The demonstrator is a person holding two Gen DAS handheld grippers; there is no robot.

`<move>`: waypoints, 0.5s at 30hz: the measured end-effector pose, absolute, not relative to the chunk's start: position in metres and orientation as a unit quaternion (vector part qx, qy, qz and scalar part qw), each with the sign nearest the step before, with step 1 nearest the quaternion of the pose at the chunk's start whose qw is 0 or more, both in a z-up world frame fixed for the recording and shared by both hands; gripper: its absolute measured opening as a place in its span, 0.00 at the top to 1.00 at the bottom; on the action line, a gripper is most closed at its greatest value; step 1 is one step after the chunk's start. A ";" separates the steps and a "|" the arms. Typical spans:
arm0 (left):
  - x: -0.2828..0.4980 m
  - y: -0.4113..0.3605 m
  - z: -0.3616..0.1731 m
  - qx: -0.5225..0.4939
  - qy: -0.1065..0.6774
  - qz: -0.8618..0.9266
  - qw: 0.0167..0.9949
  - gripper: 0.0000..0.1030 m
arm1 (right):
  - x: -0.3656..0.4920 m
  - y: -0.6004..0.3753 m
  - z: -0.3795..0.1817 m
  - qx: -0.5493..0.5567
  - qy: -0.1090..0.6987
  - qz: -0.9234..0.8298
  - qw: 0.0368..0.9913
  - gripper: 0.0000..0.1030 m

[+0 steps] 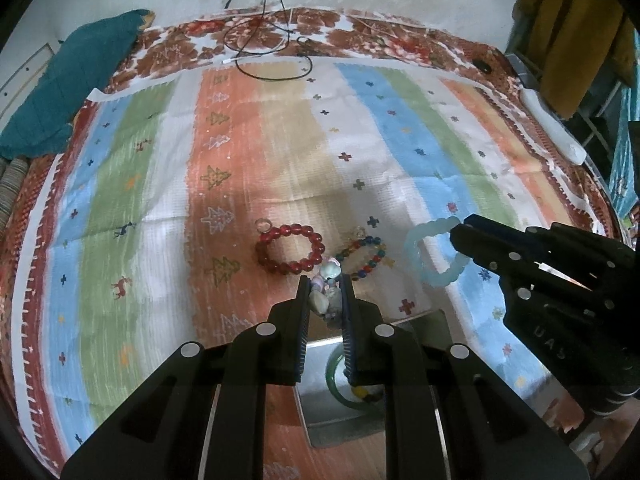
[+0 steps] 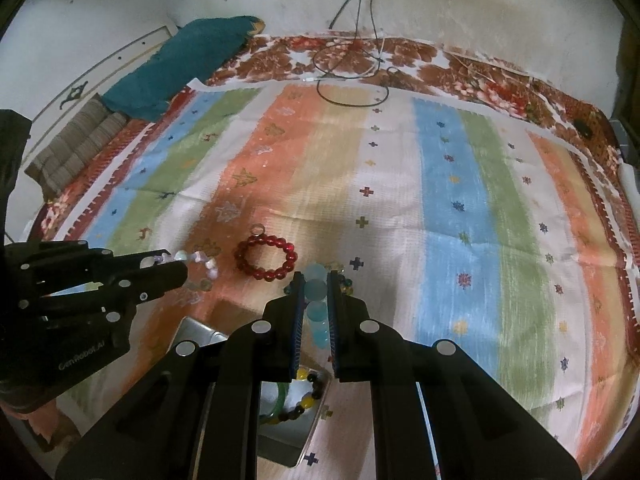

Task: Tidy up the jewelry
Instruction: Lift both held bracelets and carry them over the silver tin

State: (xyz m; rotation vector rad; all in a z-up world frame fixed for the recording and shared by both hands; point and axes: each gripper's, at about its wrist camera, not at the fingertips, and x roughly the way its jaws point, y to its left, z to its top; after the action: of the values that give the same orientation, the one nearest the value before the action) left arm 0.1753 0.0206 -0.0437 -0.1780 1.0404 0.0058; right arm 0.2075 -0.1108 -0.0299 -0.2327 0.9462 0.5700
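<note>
Left gripper (image 1: 325,294): fingers closed on a pastel bead bracelet (image 1: 327,288), held above the striped cloth (image 1: 224,184); the same bracelet (image 2: 198,268) hangs from its tips in the right wrist view

Right gripper (image 2: 314,300): fingers clamped on a pale blue bracelet (image 2: 316,304), lifted off the cloth; in the left wrist view it shows as a light blue ring (image 1: 434,252) at the gripper's tips

Red bead bracelet (image 1: 289,249): flat on the orange stripe, small metal ring (image 1: 264,224) just beside its upper left

Multicolour bead bracelet (image 1: 366,256): on the cloth, right of the red one, apart from it

Metal tray (image 2: 288,420): beneath the grippers, holding a green bangle (image 2: 282,396) and a dark-and-yellow bead bracelet (image 2: 304,400)

Black cable (image 1: 272,60): looped at the far edge
</note>
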 end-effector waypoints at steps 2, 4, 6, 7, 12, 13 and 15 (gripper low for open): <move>0.171 0.019 -0.044 -0.084 0.496 0.002 0.865 0.87 | 0.202 -0.112 -0.028 -0.110 0.445 0.272 0.846 0.88; 0.167 0.018 -0.045 -0.083 0.496 0.004 0.864 0.87 | 0.196 -0.113 -0.026 -0.110 0.443 0.275 0.846 0.88; 0.164 0.017 -0.045 -0.083 0.496 0.005 0.864 0.87 | 0.191 -0.114 -0.024 -0.111 0.440 0.278 0.847 0.88; 0.162 0.017 -0.044 -0.084 0.495 0.005 0.865 0.87 | 0.189 -0.115 -0.023 -0.111 0.439 0.279 0.847 0.88; 0.152 0.014 -0.039 -0.088 0.488 0.001 0.868 0.87 | 0.179 -0.117 -0.021 -0.111 0.437 0.285 0.846 0.88; 0.149 0.013 -0.038 -0.089 0.486 0.000 0.870 0.87 | 0.177 -0.118 -0.020 -0.111 0.436 0.286 0.846 0.88; 0.145 0.012 -0.037 -0.089 0.483 -0.002 0.871 0.87 | 0.175 -0.119 -0.020 -0.111 0.436 0.287 0.846 0.88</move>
State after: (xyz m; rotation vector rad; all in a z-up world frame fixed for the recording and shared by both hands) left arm 0.1447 0.0120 -0.0366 -0.1870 1.0100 -0.0041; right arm 0.1747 -0.1190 -0.0196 -0.2351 0.9196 0.6059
